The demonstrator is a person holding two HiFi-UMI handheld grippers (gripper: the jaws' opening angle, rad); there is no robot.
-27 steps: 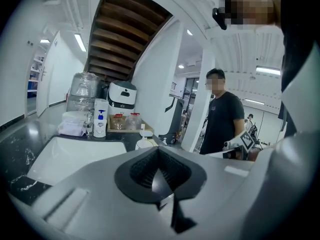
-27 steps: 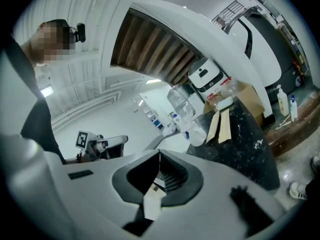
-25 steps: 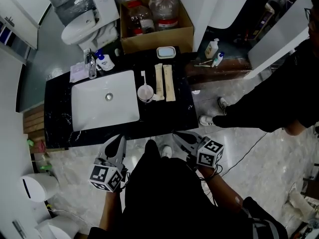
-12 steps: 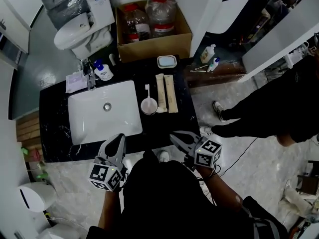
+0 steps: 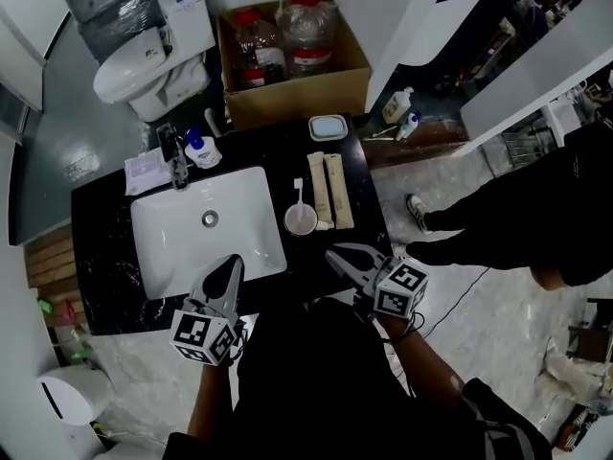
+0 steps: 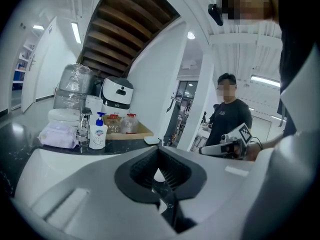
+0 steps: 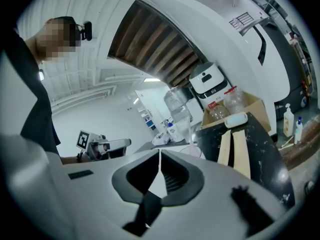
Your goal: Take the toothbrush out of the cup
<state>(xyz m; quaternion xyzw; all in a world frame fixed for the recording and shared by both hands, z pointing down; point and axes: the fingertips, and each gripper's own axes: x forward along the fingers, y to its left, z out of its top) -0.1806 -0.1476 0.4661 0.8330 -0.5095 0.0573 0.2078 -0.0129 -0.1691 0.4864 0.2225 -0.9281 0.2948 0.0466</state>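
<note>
A pale cup [image 5: 301, 220] stands on the black counter [image 5: 354, 247], just right of the white sink [image 5: 206, 223]. A white toothbrush [image 5: 298, 192] stands in it, leaning toward the back. My left gripper [image 5: 233, 262] is over the sink's front edge, shut and empty. My right gripper [image 5: 333, 254] is at the counter's front edge, below and right of the cup, also shut with nothing in it. In the right gripper view the cup [image 7: 187, 129] shows just above the closed jaws [image 7: 160, 151]. The left gripper view [image 6: 160, 156] shows pads together and the other gripper [image 6: 225, 146] to the right.
Two long tan packets [image 5: 332, 192] lie right of the cup, with a small lidded dish [image 5: 327, 127] behind them. A soap bottle [image 5: 200, 147] and tap [image 5: 175, 156] stand behind the sink. A cardboard box [image 5: 292, 84] of bottles and a toilet [image 5: 144, 60] are beyond. Another person stands at the right [image 5: 536, 209].
Both grippers have come forward to the counter's front edge. The counter and cup now sit lower and nearer in the head view. The jaws have stayed shut.
</note>
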